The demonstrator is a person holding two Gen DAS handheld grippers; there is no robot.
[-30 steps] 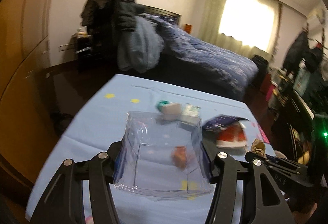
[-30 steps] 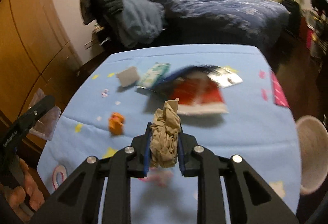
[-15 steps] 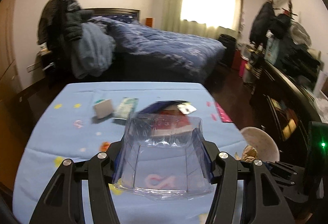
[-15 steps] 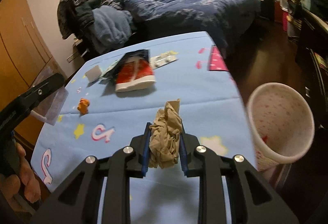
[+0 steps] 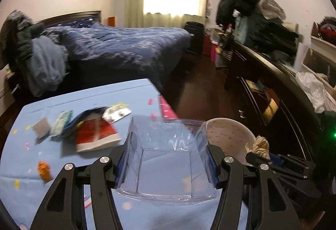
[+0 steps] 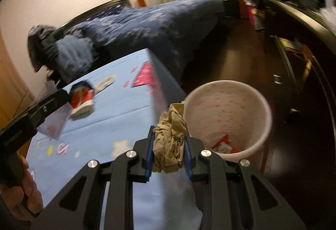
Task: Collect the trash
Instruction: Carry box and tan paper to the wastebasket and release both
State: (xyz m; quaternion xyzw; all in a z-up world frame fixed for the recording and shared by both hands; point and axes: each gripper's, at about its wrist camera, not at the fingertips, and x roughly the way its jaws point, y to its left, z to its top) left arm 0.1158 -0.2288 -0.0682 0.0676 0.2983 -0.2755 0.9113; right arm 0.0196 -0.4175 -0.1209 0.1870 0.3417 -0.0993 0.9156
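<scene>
A: At the blue-clothed table [image 5: 117, 99], the left gripper [image 5: 168, 158] is clamped on a clear plastic tray [image 5: 166, 164], held above the table's near edge; the right gripper [image 6: 168, 154] pinches a crumpled brown paper wad [image 6: 170, 141] just off the table's corner, beside the white bin's [image 6: 227, 118] rim.

B: And what remains on the table?

A: A red snack packet [image 5: 94, 135], a small orange scrap [image 5: 44, 170] and a grey card [image 5: 41, 130]; red wrappers lie inside the bin, which stands just beside the table.

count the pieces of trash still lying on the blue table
5: grey card, green packet, red wrapper, silver packet on it, orange scrap nearer. Others may hide behind the clear tray.
</scene>
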